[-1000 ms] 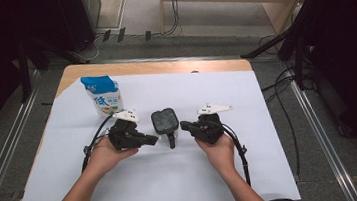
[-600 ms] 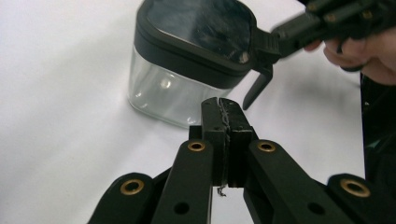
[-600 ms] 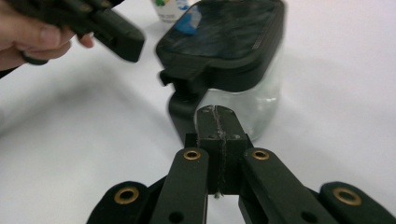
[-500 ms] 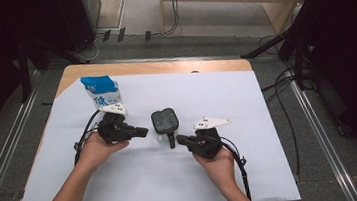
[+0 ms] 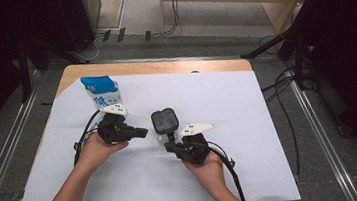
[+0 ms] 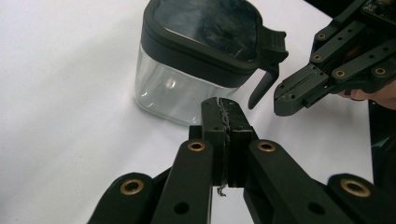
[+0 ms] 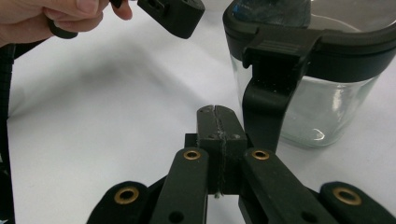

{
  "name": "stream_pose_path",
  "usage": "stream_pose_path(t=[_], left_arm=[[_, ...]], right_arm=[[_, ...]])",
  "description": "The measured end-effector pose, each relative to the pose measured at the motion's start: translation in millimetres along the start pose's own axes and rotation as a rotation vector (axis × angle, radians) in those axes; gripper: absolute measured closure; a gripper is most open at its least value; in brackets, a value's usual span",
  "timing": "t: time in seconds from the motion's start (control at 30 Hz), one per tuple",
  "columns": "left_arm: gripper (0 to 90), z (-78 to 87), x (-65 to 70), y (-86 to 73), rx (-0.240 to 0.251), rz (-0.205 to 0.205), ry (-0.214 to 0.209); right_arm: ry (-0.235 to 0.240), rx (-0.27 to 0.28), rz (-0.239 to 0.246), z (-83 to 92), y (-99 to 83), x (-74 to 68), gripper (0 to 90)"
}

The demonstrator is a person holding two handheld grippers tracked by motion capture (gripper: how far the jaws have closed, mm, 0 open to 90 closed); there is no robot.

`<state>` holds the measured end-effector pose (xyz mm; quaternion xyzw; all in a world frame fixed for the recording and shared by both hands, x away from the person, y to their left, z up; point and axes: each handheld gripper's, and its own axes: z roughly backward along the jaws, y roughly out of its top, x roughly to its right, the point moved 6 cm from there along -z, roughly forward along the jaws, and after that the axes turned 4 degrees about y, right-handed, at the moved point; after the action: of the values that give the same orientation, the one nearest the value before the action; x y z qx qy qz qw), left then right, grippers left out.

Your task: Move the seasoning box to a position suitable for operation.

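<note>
Right now both tools sit low over the white sheet [image 5: 249, 123] w/ a glass jar [image 5: 164, 120] between them. Left gripper [image 6: 223, 109]: jaws pressed together, nothing pinched; jar stands just ahead of its tips, slightly to their left in the left gripper view, not touching. Right gripper [image 7: 217, 114]: jaws also pressed together, empty; jar's black lid latch [image 7: 271, 79] hangs just beside its tips, to their right in the right gripper view, can't tell if it touches. Jar is clear glass w/ black lid [image 6: 205, 23], upright, lid on. Blue-and-white carton [image 5: 101, 92] stands just behind the left gripper, on the side away from the person.
</note>
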<state>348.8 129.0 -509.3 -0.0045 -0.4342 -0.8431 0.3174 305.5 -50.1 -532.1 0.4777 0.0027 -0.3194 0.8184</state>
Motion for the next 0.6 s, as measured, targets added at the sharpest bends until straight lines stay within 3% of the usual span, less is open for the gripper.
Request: stream_pose_path(t=[0.33,0.6], left_arm=[[90.0,0.6,1.0,0.4,0.009,-0.014,0.014],[90.0,1.1,-0.6,0.5,0.012,-0.007,0.019]], right_arm=[[-0.003,-0.01,-0.006,-6.5,-1.5,4.8,90.0],[-0.023,-0.017,-0.004,-1.7,-2.5,10.1,90.0]])
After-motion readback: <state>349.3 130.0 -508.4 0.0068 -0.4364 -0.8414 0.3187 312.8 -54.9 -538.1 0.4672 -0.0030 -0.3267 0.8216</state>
